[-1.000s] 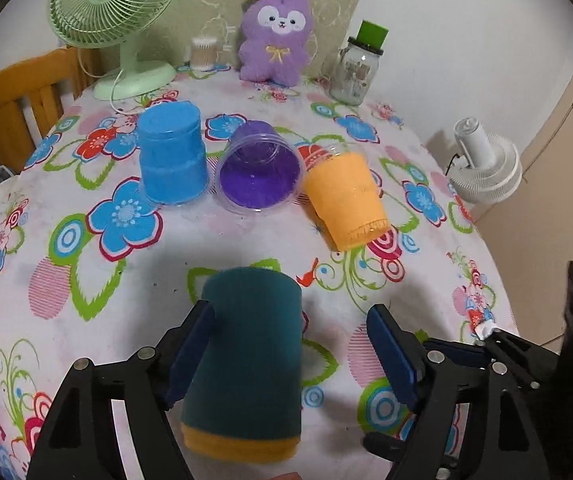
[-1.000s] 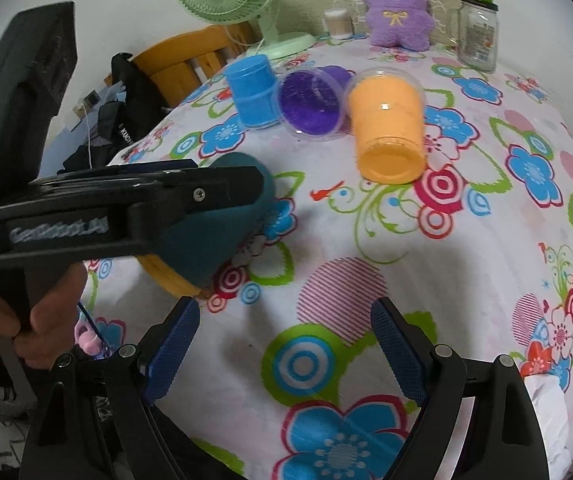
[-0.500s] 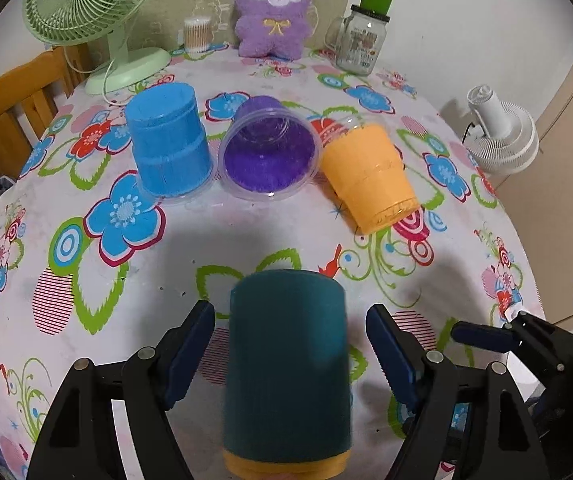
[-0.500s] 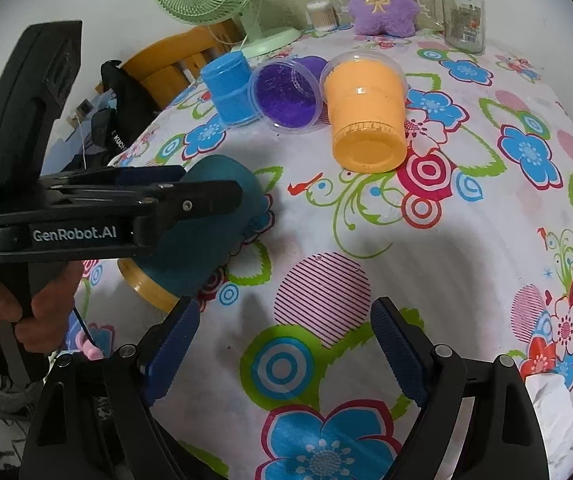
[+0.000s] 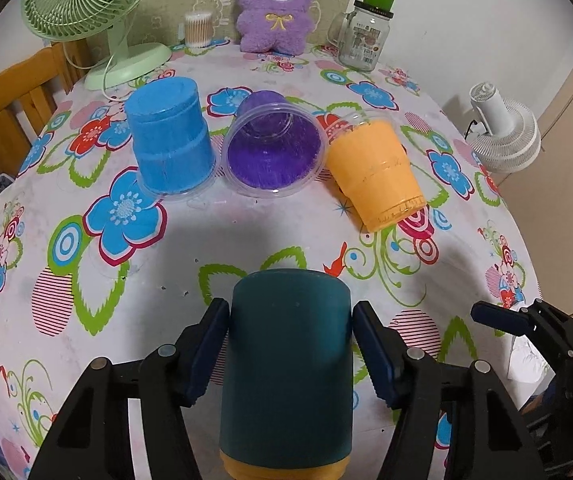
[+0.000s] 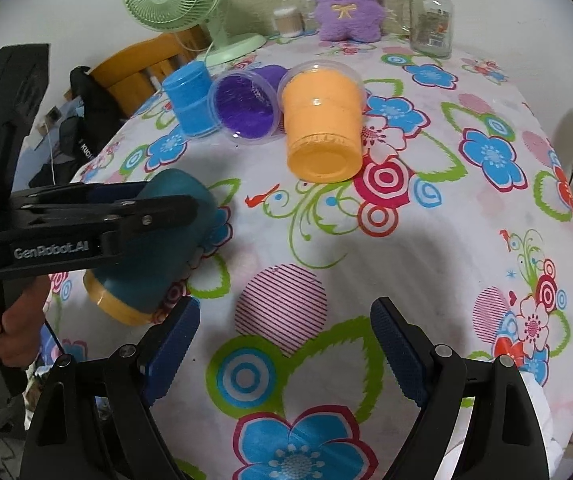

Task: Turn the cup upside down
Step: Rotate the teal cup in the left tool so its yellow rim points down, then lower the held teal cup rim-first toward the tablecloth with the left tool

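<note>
A round table (image 5: 190, 248) under a flowered cloth fills both views, with a green fan (image 5: 90, 4) at eleven o'clock in the left wrist view, a purple plush toy (image 5: 274, 4) at twelve and a glass jar (image 5: 366, 36) at one. Mid-table, from ten o'clock across to two, stand a blue cup (image 5: 170, 144) mouth down, a purple cup (image 5: 274, 152) on its side and an orange cup (image 5: 378, 172) tipped over. At six o'clock the left gripper (image 5: 290, 352) has its blue pads clamped on the flanks of the teal cup (image 5: 286, 368), which lies tilted just above the cloth. The right gripper (image 6: 282, 344) hangs released over bare cloth. The smooth wall could slip between the pads as the wrist turns, dropping the cup. Its yellow band is cut off by the frame edge, so which end is the mouth is probably not decidable here.
</note>
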### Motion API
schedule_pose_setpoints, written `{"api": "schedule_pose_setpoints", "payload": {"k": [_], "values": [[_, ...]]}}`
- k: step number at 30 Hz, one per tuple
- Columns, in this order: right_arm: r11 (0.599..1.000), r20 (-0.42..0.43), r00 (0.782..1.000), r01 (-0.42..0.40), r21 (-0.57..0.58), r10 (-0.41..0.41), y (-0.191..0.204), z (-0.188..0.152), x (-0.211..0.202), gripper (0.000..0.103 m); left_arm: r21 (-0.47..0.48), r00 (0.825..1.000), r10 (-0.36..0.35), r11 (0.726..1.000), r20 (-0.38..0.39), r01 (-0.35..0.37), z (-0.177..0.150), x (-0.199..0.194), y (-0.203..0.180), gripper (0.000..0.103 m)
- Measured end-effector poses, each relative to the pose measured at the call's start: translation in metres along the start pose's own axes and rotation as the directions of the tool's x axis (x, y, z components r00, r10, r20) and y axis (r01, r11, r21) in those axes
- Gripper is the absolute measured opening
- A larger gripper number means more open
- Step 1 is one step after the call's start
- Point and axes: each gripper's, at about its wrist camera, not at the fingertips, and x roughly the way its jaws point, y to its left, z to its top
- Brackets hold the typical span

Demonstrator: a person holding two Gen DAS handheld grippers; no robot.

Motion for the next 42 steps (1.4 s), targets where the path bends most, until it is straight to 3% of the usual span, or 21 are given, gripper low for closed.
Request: {"api": "schedule_pose_setpoints", "payload": {"k": [9, 23, 26, 29, 36, 40, 42], "values": [[1.000, 0.014, 1.000, 0.001, 0.002, -0.001, 0.001, 0.000, -0.005, 0.089, 0.022, 0.995, 0.003, 1.000, 0.096, -0.005, -0.004, -0.037, -0.004, 0.065], [1.000, 0.038, 0.999, -0.001, -0.024, 0.001, 0.014, -0.003, -0.019, 0.089, 0.069, 0.971, 0.010, 0.997, 0.238, -0.027, -0.020, -0.097, -0.022, 0.063], [1.000, 0.042, 0.999, 0.000, -0.023, 0.001, 0.015, -0.004, -0.021, 0.089, 0.070, 0.968, 0.017, 0.997, 0.252, -0.035, -0.022, -0.104, -0.023, 0.062], [1.000, 0.042, 0.999, -0.004, -0.023, 0.005, 0.016, -0.006, -0.022, 0.089, 0.073, 0.964, 0.024, 0.996, 0.265, -0.045, -0.028, -0.107, -0.024, 0.052], [0.999, 0.036, 0.999, -0.012, -0.034, 0.013, 0.021, -0.007, -0.021, 0.089, 0.090, 0.970, 0.023, 0.995, 0.242, -0.046, -0.042, -0.100, -0.030, 0.052], [0.999, 0.035, 0.999, -0.015, -0.039, 0.017, 0.022, -0.008, -0.020, 0.089, 0.080, 0.971, 0.016, 0.996, 0.238, -0.036, -0.044, -0.099, -0.027, 0.056], [0.999, 0.035, 0.999, -0.016, -0.033, 0.017, 0.020, -0.009, -0.020, 0.089, 0.068, 0.974, 0.013, 0.997, 0.228, -0.029, -0.040, -0.097, -0.023, 0.072]]}}
